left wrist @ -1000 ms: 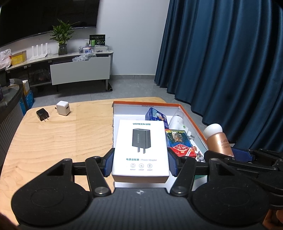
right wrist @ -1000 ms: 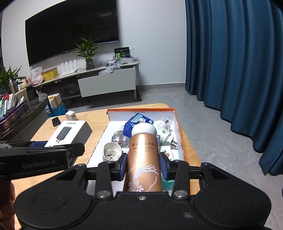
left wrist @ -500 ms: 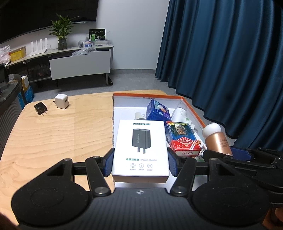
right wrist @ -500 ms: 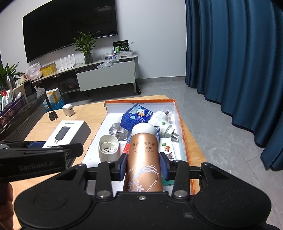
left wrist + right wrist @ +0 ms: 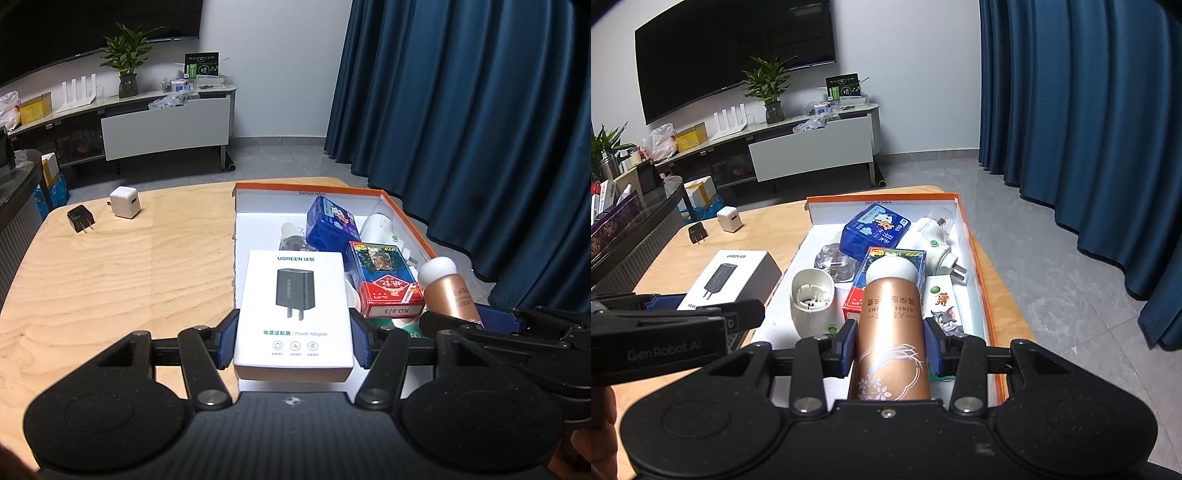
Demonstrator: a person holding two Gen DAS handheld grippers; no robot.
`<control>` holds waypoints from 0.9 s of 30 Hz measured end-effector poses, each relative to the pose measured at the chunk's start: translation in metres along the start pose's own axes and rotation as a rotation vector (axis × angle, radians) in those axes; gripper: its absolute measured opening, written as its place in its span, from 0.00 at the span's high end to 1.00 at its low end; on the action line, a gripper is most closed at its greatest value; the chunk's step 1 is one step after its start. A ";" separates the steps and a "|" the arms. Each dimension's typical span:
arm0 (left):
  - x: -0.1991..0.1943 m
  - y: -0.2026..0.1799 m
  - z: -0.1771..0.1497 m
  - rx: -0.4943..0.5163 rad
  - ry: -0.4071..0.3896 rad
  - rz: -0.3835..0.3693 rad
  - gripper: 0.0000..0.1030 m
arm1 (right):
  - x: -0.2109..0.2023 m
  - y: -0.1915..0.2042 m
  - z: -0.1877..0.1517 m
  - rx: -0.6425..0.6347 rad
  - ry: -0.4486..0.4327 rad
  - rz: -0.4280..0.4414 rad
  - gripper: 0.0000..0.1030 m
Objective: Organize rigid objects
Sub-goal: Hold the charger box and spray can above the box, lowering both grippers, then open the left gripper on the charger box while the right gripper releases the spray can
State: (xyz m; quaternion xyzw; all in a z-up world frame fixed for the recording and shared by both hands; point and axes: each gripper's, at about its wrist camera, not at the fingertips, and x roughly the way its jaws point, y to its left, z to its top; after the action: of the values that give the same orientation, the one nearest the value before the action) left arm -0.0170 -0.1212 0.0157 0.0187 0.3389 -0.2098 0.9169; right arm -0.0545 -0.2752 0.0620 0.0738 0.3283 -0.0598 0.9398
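My left gripper [image 5: 293, 339] is shut on a white power adapter box [image 5: 295, 295], holding it flat by its long sides near the left wall of the orange-rimmed white box [image 5: 406, 221]. From the right wrist view the adapter box [image 5: 727, 277] hangs just left of that wall. My right gripper [image 5: 890, 347] is shut on a copper bottle [image 5: 892, 317] with a white cap, above the near right part of the orange-rimmed box [image 5: 975, 251]. The bottle [image 5: 448, 288] also shows at the right of the left wrist view.
Inside the box lie a blue tissue pack [image 5: 873, 230], a red card pack [image 5: 384, 284], a white plug-in device [image 5: 936, 243] and a white cup-shaped part [image 5: 812, 299]. A white charger cube [image 5: 125, 202] and a black plug [image 5: 79, 218] sit on the wooden table's far left. Blue curtains hang at right.
Both grips are unchanged. The views have tipped only slightly, so a little more of the orange-rimmed box's contents shows now.
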 end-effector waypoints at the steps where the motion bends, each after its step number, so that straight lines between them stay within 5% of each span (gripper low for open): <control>1: 0.000 0.000 0.000 -0.001 0.001 -0.001 0.42 | 0.001 0.000 -0.001 0.001 0.002 0.001 0.54; 27: 0.013 -0.002 -0.004 0.014 0.032 -0.040 0.42 | 0.006 -0.007 0.003 0.036 -0.036 -0.017 0.52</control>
State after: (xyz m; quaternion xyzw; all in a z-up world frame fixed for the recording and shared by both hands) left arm -0.0113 -0.1271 0.0052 0.0216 0.3522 -0.2304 0.9069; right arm -0.0487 -0.2828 0.0596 0.0869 0.3108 -0.0751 0.9435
